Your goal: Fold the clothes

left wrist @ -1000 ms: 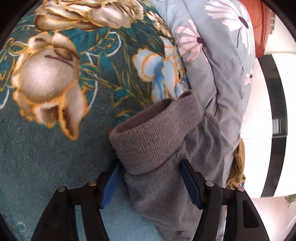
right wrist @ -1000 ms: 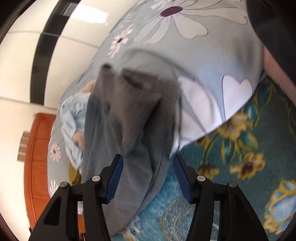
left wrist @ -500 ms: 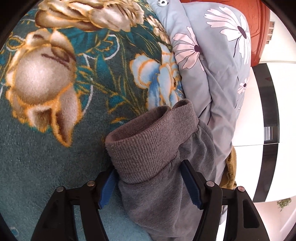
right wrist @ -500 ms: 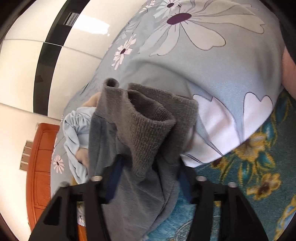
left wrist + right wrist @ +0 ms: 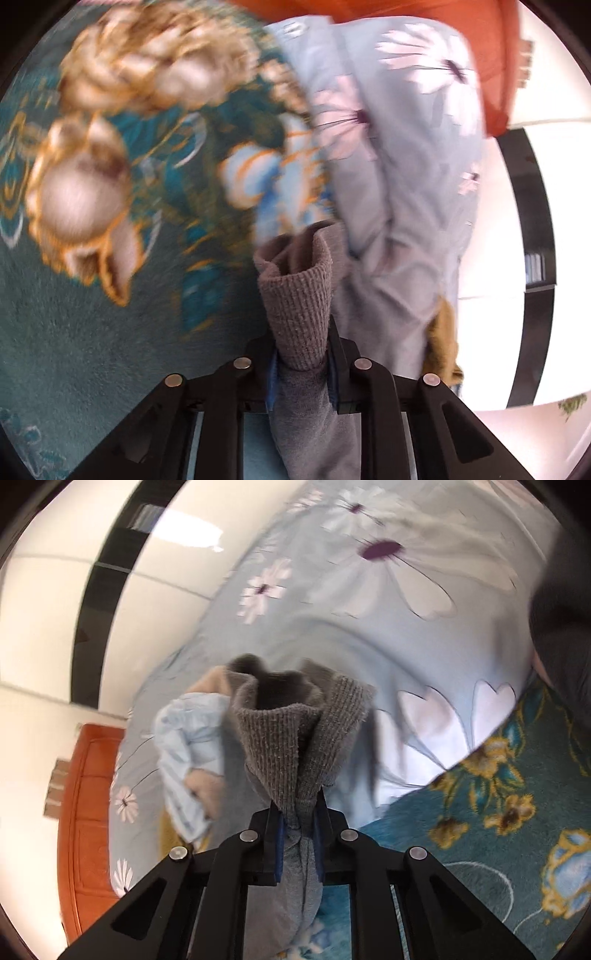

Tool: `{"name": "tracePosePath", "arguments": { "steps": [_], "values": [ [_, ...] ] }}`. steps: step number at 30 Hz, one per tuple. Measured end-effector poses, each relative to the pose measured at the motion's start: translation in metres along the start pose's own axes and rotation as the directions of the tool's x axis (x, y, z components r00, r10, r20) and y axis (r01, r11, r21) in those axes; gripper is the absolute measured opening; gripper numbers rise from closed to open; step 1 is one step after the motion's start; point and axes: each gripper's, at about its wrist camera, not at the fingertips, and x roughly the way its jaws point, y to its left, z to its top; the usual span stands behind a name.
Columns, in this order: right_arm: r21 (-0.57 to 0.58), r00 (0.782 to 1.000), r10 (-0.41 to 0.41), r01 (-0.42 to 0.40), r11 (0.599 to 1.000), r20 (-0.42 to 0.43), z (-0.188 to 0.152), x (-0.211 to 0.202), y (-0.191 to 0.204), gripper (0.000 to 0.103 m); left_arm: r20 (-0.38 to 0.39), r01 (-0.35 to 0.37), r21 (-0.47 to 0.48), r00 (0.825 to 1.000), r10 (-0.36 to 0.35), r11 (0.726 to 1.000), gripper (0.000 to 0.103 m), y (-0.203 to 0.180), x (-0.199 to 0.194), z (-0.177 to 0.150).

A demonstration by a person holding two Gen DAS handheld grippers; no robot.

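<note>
On the far left of the left wrist view, a teal blanket (image 5: 74, 332) with gold and cream flowers is seen, blurred by motion. Towards the middle, the left gripper (image 5: 301, 369) is closed narrow on a grey garment (image 5: 299, 306): a ribbed cuff is pinched between the blue pads and is bunched upright above them, while smoother grey cloth is seen below the pads, towards the camera. Just to the right of the cuff, a pale blue quilt (image 5: 417, 184) printed with daisies is piled, and a mustard cloth (image 5: 445, 343) is glimpsed at its lower right edge. An orange-red headboard (image 5: 480, 44) is shown beyond the quilt, with a white wall at far right.

At the left of the right wrist view, the headboard (image 5: 88, 812) and white wall are seen again. A crumpled light blue cloth (image 5: 184, 760) is lying on the quilt (image 5: 332, 635), touching the left side of the garment (image 5: 288, 746). At centre, the right gripper (image 5: 298, 834) is clamped narrow on another ribbed end of the garment, whose open mouth is held up above the fingers. To the right, the blanket (image 5: 498, 830) is spread below the quilt, and a dark shape, too blurred to name, is cut off at the upper right edge.
</note>
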Motion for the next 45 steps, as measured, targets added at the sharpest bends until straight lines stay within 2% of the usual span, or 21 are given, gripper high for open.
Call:
{"name": "tracePosePath", "arguments": {
  "steps": [5, 6, 9, 11, 12, 13, 16, 17, 19, 21, 26, 30, 32, 37, 41, 45],
  "values": [
    [-0.092, 0.998, 0.063, -0.062, 0.994, 0.006, -0.008, -0.034, 0.033, 0.013, 0.015, 0.074, 0.121, 0.997, -0.077, 0.990, 0.020, -0.049, -0.030, 0.004],
    [-0.110, 0.997, 0.072, -0.071, 0.991, 0.005, -0.012, -0.043, 0.034, 0.013, 0.020, 0.088, 0.141, 0.996, -0.092, 0.986, 0.020, -0.063, -0.027, 0.007],
    [-0.153, 0.996, 0.086, -0.084, 0.985, 0.001, -0.025, -0.069, 0.033, 0.013, 0.031, 0.107, 0.208, 0.993, -0.116, 0.972, 0.020, -0.072, -0.050, 0.017],
    [-0.142, 0.997, 0.070, -0.072, 0.987, -0.023, -0.036, -0.074, 0.019, 0.013, 0.032, 0.078, 0.242, 0.996, -0.088, 0.967, 0.020, -0.067, -0.040, 0.034],
    [-0.133, 0.998, 0.034, -0.040, 0.990, -0.046, -0.044, -0.072, 0.005, 0.013, 0.029, 0.048, 0.248, 0.998, -0.056, 0.968, 0.020, -0.055, -0.038, 0.037],
    [-0.124, 0.998, -0.008, -0.001, 0.992, -0.069, -0.050, -0.068, -0.008, 0.013, 0.016, 0.011, 0.241, 1.000, -0.015, 0.971, 0.020, -0.032, -0.049, 0.021],
    [-0.030, 0.979, -0.127, 0.123, 0.992, -0.157, -0.071, -0.045, -0.063, 0.013, -0.043, -0.105, 0.140, 0.993, 0.112, 0.985, 0.020, 0.032, -0.056, 0.004],
    [0.004, 0.975, -0.143, 0.146, 0.989, -0.167, -0.075, -0.040, -0.075, 0.013, -0.059, -0.132, 0.104, 0.989, 0.139, 0.986, 0.020, 0.047, -0.060, -0.003],
    [0.048, 0.970, -0.167, 0.178, 0.983, -0.179, -0.081, -0.034, -0.092, 0.013, -0.065, -0.138, 0.033, 0.988, 0.140, 0.990, 0.020, 0.075, -0.056, -0.011],
    [0.078, 0.968, -0.172, 0.189, 0.979, -0.183, -0.083, -0.032, -0.099, 0.013, -0.065, -0.136, 0.011, 0.989, 0.136, 0.991, 0.020, 0.084, -0.055, -0.014],
    [0.067, 0.965, -0.185, 0.200, 0.977, -0.184, -0.078, -0.027, -0.093, 0.013, -0.083, -0.193, 0.076, 0.976, 0.199, 0.978, 0.022, 0.072, -0.047, -0.013],
    [0.037, 0.971, -0.178, 0.186, 0.982, -0.159, -0.082, -0.037, -0.073, 0.013, -0.108, -0.191, 0.053, 0.975, 0.196, 0.980, 0.032, 0.070, -0.049, -0.017],
    [0.002, 0.974, -0.177, 0.179, 0.984, -0.142, -0.084, -0.043, -0.057, 0.013, -0.124, -0.202, 0.047, 0.971, 0.207, 0.978, 0.042, 0.073, -0.051, -0.021],
    [-0.159, 0.973, -0.207, 0.190, 0.969, -0.097, -0.094, -0.054, 0.000, 0.013, -0.152, -0.236, 0.053, 0.958, 0.241, 0.970, 0.046, 0.082, -0.070, -0.045],
    [-0.341, 0.974, -0.214, 0.176, 0.923, -0.077, -0.117, -0.053, 0.063, 0.013, -0.185, -0.236, 0.067, 0.952, 0.245, 0.969, 0.047, 0.090, -0.084, -0.071],
    [-0.528, 0.971, -0.218, 0.133, 0.839, -0.102, -0.156, -0.038, 0.129, 0.013, -0.224, -0.192, 0.037, 0.955, 0.195, 0.981, 0.047, 0.095, -0.098, -0.090]
  ]
}}
